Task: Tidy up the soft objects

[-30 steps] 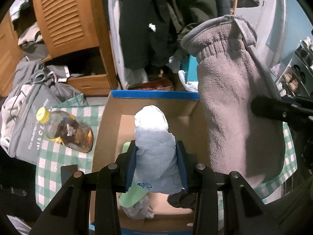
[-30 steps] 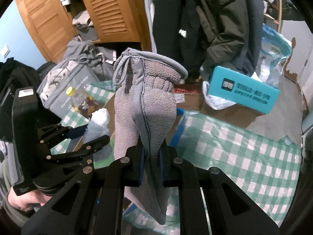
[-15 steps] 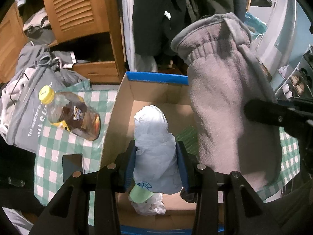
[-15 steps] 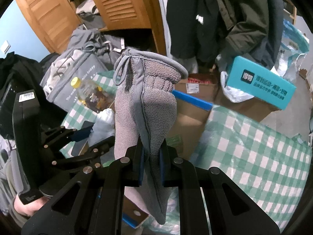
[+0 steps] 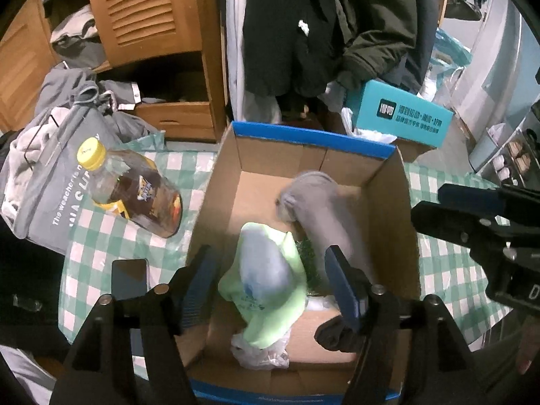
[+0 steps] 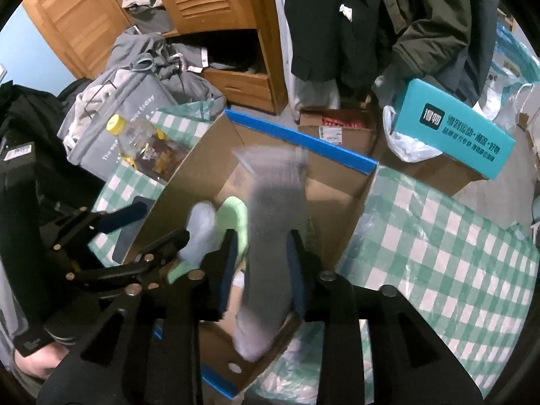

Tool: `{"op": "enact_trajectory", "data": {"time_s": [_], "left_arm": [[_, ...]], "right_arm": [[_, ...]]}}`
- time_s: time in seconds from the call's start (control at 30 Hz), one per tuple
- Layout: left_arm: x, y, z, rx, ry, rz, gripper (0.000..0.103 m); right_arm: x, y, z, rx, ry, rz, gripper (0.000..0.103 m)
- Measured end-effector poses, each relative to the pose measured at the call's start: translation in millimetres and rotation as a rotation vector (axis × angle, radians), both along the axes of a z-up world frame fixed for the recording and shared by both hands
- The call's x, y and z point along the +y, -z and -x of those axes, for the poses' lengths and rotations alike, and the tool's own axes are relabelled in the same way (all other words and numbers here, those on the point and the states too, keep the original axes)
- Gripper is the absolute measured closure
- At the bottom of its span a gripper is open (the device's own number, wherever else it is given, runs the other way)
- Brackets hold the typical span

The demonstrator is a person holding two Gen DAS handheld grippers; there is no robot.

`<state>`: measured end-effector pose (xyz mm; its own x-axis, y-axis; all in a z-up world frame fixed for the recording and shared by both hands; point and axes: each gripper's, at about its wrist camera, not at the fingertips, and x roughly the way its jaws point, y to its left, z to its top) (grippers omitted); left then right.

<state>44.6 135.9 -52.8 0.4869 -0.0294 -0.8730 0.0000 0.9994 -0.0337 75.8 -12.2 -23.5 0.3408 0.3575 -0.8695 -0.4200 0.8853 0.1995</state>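
Both my grippers over the cardboard box (image 5: 388, 202). Left gripper (image 5: 270, 280) jaws opening, nothing pinched; pale blue sock (image 5: 263, 266) lies on green cloth (image 5: 270, 324) in the box. Right gripper (image 6: 260, 270) jaws opening; grey fleece mitten (image 6: 273, 236), blurred, between them, pads apart from it. Bottle (image 5: 135, 192) and phone (image 5: 130, 278) on the checked desk (image 5: 94, 236) left of the box; teal carton (image 5: 401, 118) behind.

Dim indoor light, cool in tone. Fisheye distortion bends both views, with black vignetted corners. The grey mitten (image 6: 273, 236) is motion-blurred; the cardboard box (image 5: 303, 141) stays fairly sharp.
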Motion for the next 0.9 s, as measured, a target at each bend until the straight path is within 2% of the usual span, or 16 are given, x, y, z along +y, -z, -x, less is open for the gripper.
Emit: {"op": "enact_trajectory", "data": {"time_s": [0.1,0.13,0.47,0.53,0.7,0.9], "left_arm": [[-2,-8,3,-0.017,-0.002,0.001,0.028],[-2,-10,4,-0.022,-0.001,0.002,0.026],[-11,-33,14,-0.061,0.016,0.012,0.019],[-14,-37,17,-0.065,0.020,0.006,0.014],[-26,-46,24,-0.084,0.043,-0.024,0.012],[-41,-61,31,-0.136,0.067,-0.057,0.005]], "right_arm": [[-4,-5,3,-0.032,0.012,0.000,0.041],[-6,-6,4,-0.039,0.015,0.001,0.040],[-31,-18,18,-0.085,0.044,0.028,0.038],[-36,-22,22,-0.104,0.045,0.036,0.038],[-49,-31,32,-0.124,0.046,0.023,0.038],[-59,-40,43,-0.166,0.048,0.022,0.038]]}}
